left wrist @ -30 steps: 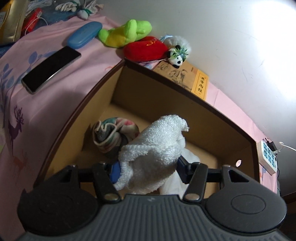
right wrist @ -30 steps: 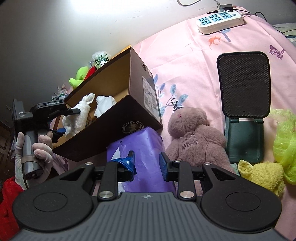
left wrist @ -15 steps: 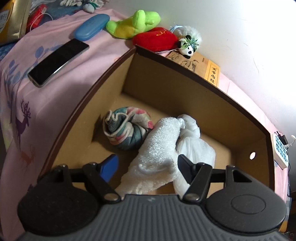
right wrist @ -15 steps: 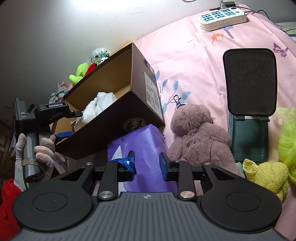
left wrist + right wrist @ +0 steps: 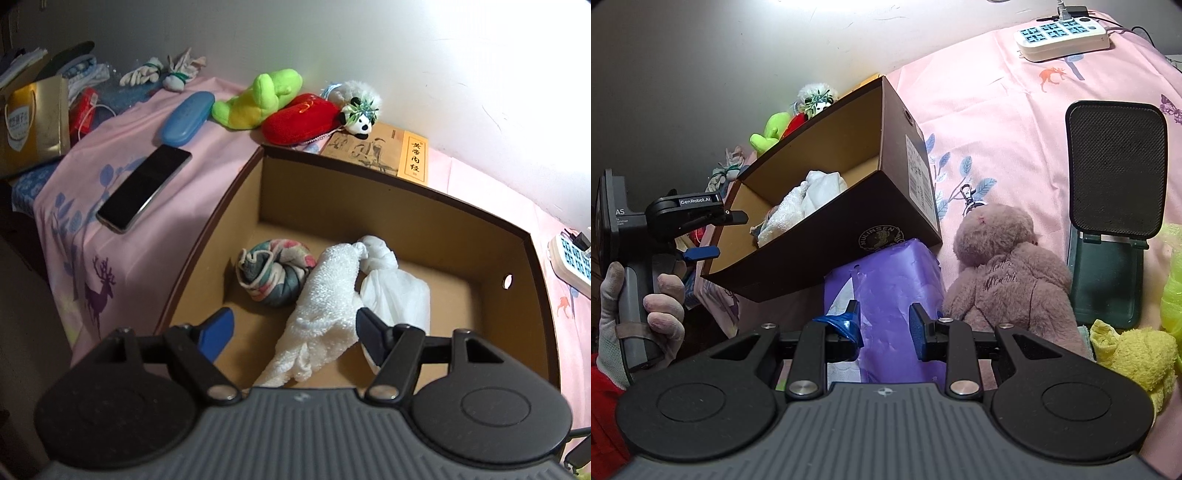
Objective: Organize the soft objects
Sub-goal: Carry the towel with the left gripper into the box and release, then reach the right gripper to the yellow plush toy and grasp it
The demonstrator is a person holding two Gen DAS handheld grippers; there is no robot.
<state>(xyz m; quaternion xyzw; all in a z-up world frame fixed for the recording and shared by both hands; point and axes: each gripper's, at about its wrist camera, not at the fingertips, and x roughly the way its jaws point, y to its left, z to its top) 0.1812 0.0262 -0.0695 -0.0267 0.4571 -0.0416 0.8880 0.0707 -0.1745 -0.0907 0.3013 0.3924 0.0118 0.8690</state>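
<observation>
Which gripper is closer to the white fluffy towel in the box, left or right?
Left. The left gripper hangs open right over the white towel in the box. The right gripper is outside, over a purple bag.

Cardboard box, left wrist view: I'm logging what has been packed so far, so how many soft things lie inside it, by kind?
In the cardboard box:
White fluffy towel: 1
Knotted white cloth: 1
Rolled multicoloured cloth: 1
Total: 3
</observation>
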